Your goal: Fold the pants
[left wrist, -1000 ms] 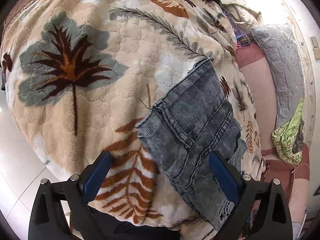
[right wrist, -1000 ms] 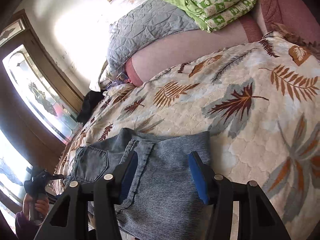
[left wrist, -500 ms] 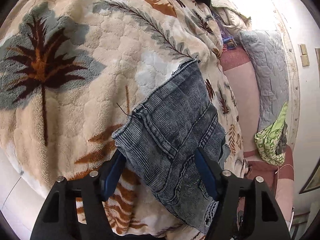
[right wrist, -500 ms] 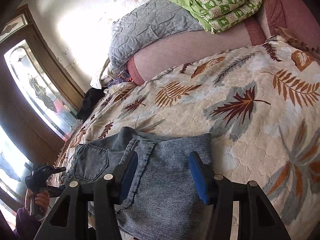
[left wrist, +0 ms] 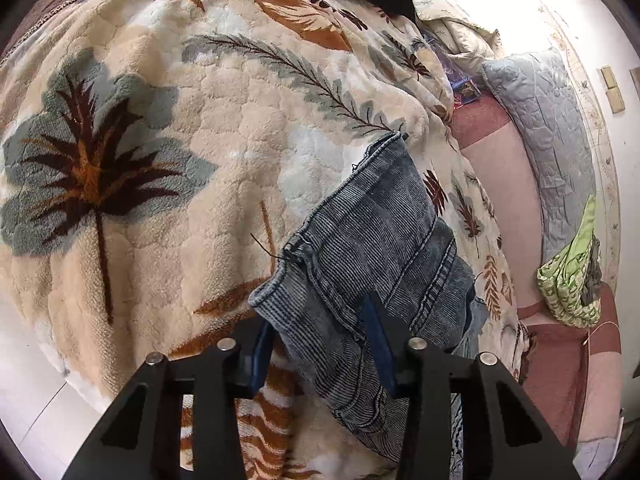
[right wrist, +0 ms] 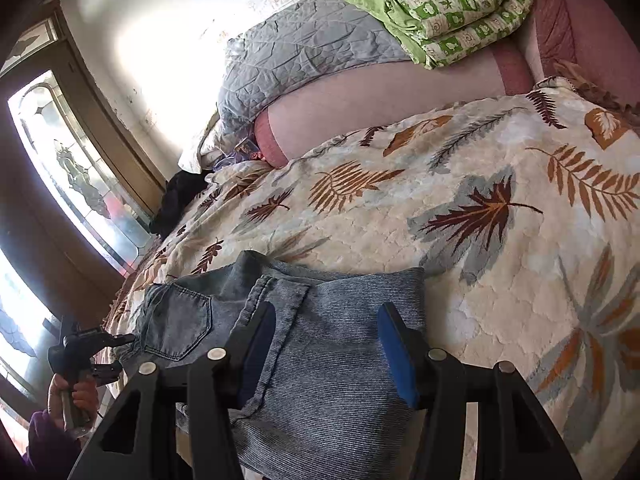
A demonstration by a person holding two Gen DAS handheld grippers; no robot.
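Folded blue-grey jeans [left wrist: 380, 240] lie near the edge of a bed covered by a cream leaf-print blanket [left wrist: 160, 160]. My left gripper [left wrist: 318, 350] straddles the near hem corner of the jeans. Its jaws are closing with the denim between them, and the pads do not squeeze it. In the right wrist view the jeans [right wrist: 340, 340] show a back pocket at the left. My right gripper [right wrist: 328, 356] stands open over the folded cloth, a blue pad [right wrist: 396, 360] on each side. The left gripper [right wrist: 120, 354], held by a hand, shows at the jeans' far left end.
A grey quilted pillow [right wrist: 300, 52] and a green patterned quilt [right wrist: 452, 12] lie on the pink sheet [right wrist: 380, 96] at the head of the bed. A black garment [right wrist: 180, 196] sits by the glass door [right wrist: 72, 168]. Pale floor [left wrist: 24, 360] lies below the bed's edge.
The left jaws have narrowed from wide apart to close around the jeans' hem corner, and that gripper has come closer to the cloth. The right gripper has kept still.
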